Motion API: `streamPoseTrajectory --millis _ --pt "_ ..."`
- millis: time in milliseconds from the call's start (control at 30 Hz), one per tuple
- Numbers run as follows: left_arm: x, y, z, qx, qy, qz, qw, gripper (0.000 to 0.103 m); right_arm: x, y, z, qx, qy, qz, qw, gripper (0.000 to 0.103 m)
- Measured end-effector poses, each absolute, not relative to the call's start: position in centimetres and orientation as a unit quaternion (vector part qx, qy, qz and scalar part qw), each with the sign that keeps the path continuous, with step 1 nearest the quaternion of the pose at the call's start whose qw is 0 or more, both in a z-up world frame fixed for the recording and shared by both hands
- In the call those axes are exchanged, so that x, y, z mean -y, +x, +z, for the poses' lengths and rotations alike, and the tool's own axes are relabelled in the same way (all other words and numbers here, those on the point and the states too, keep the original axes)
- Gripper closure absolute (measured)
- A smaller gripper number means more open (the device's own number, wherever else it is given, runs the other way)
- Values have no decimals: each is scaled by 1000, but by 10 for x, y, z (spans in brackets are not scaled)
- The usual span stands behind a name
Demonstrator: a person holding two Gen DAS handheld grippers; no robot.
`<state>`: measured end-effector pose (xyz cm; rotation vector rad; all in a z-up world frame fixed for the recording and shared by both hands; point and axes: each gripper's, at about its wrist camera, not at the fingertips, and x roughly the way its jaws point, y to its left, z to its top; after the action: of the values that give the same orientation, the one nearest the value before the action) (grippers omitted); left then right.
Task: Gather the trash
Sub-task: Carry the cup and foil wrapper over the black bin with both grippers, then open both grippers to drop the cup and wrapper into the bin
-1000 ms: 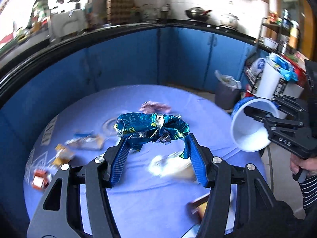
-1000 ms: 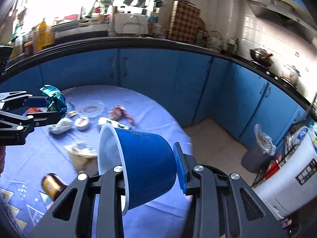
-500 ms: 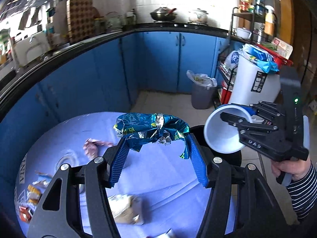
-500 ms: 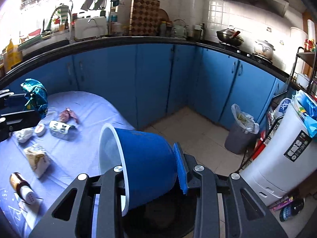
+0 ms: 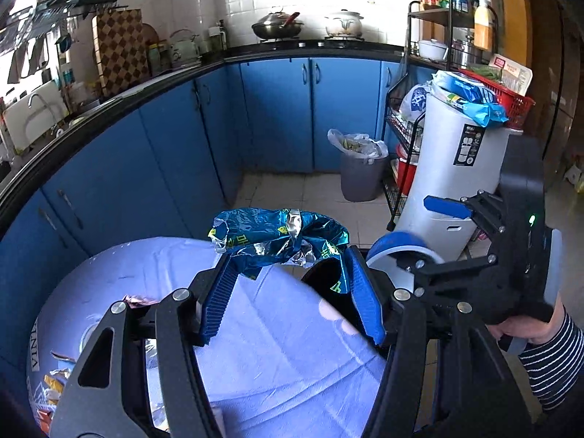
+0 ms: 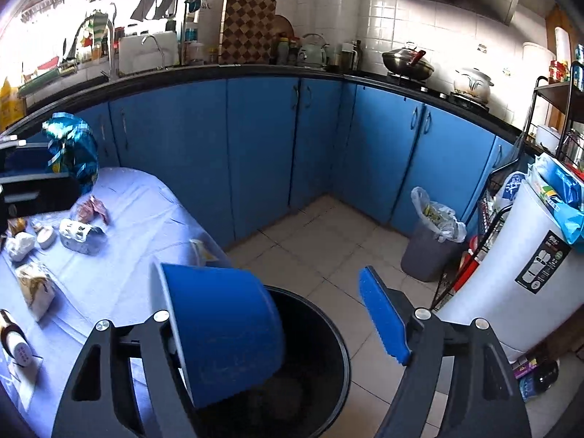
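My left gripper (image 5: 288,292) is shut on a crumpled blue foil wrapper (image 5: 277,239), held above the table edge near a black bin (image 5: 325,273); the wrapper also shows in the right wrist view (image 6: 73,149). My right gripper (image 6: 292,314) is open above the black bin (image 6: 317,372). A blue paper cup (image 6: 222,332) with a white inside leans against the left finger and tips toward the bin, free of the right finger (image 6: 381,315). The cup also shows in the left wrist view (image 5: 398,252).
The round table with a light blue cloth (image 6: 120,255) carries several wrappers, a crushed can (image 6: 78,235), a paper bag (image 6: 34,284) and a small bottle (image 6: 16,343). A grey bin with a liner (image 6: 429,241) and a white appliance (image 6: 525,273) stand on the tiled floor by blue cabinets.
Both grippers swung from over the table to the black bin. My right gripper opened and the blue cup is dropping away toward the bin. My left gripper kept its hold on the wrapper.
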<state>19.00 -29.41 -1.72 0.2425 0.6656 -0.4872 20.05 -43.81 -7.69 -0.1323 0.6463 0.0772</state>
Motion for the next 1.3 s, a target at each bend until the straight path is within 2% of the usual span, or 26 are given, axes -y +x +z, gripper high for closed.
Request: streamPoseTrajectory --millis 100,133,167,333,733,1033,1100,1300 --pt "306 193 -19 -325 121 -244 906 42 443 202 -81 -319 -70 34 944 25" --pt "310 193 -20 -325 123 -247 905 42 444 203 -83 -325 -71 35 942 19" --pt "313 193 -20 -325 124 -249 904 42 444 205 -85 -333 -75 34 939 17" --pt "325 196 -25 -331 125 -256 900 42 460 206 -88 -342 -22 50 938 17" --pt "350 202 -35 -349 129 -276 886 40 481 197 -98 -342 -20 20 939 17" --pt "366 200 -31 -332 143 -277 890 32 492 190 -97 -338 -18 9 941 17" --pt "366 202 -30 -334 142 -270 892 18 491 188 -97 -337 -18 10 941 17" --pt "353 201 -28 -330 138 -255 898 18 485 184 -94 -335 -20 16 942 17"
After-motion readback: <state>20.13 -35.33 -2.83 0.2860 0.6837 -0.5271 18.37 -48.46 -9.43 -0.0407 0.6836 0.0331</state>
